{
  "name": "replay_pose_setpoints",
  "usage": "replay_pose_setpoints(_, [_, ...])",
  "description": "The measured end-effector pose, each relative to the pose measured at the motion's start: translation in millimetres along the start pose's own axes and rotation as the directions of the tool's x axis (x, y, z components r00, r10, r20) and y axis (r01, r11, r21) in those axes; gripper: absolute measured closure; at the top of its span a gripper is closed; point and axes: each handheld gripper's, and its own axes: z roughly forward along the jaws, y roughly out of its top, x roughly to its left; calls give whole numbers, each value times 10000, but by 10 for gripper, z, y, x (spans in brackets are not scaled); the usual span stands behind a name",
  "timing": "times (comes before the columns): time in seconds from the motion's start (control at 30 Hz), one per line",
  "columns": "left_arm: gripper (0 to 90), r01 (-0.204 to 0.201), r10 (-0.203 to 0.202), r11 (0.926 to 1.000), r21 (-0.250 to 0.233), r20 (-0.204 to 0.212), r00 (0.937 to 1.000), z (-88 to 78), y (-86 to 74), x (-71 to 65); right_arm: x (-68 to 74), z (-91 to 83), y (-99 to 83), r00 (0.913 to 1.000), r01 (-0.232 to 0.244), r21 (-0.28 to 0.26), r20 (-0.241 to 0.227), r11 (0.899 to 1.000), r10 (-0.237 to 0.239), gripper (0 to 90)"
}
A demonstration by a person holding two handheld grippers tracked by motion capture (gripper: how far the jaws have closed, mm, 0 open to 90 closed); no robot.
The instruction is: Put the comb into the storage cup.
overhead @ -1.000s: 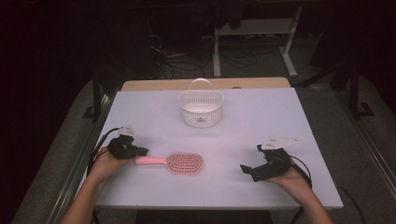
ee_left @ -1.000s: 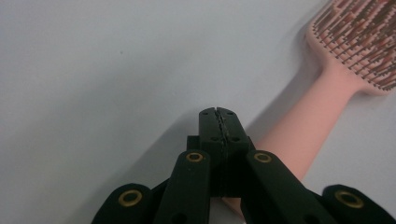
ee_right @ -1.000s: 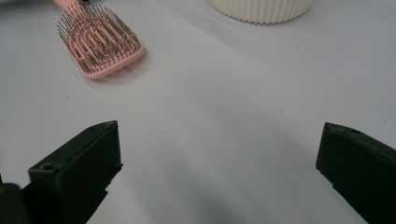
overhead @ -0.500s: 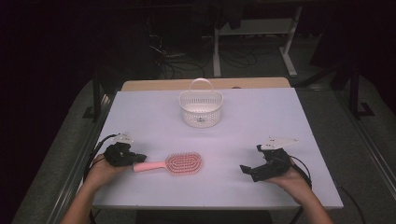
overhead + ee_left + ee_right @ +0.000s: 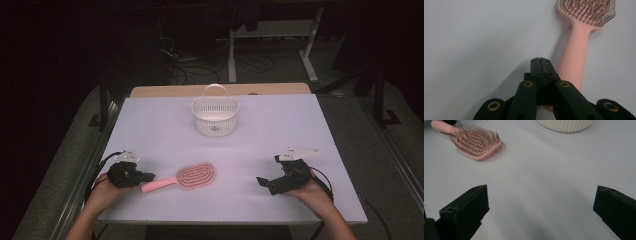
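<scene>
A pink hairbrush (image 5: 195,175) lies bristles up on the white table (image 5: 300,125), its handle pointing left toward my left gripper (image 5: 149,177). In the left gripper view that gripper (image 5: 540,59) is shut with nothing between its jaws, and the brush handle (image 5: 574,55) runs along its right side and partly under it. My right gripper (image 5: 268,170) rests at the near right with its jaws wide apart and holds nothing. The right gripper view has the brush (image 5: 475,141) far off at top left, beyond the open gripper (image 5: 541,195).
A white slatted basket (image 5: 215,115) with an upright handle stands at the middle back of the table; its base (image 5: 565,125) is at the top of the right gripper view. A wooden strip (image 5: 165,91) edges the far side. Dark floor with cables surrounds the table.
The brush handle has swung toward the near edge while the head stayed put. My left gripper has drawn back a little to the left and nearer. The right gripper has not moved.
</scene>
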Motion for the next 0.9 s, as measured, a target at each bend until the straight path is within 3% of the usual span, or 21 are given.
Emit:
replay_pose_setpoints(0.3, [900,-46,46,10000,22,54,10000,-23,-62,-83,2,2,0,10000,9,2,2,10000,-9,0])
replay_pose_setpoints(0.53, [853,-15,11,9993,-380,-117,9999,-86,-10,-75,4,1,2,10000,21,3,0,10000,-21,0])
replay_pose_setpoints(0.73, [732,54,-70,9884,-1518,-103,9999,-200,117,-66,13,7,6,10000,37,2,-10,10000,-37,0])
replay_pose_setpoints(0.9, [545,-11,51,9738,-2274,166,9998,-211,239,-86,13,9,8,10000,61,-7,-45,10000,-61,0])
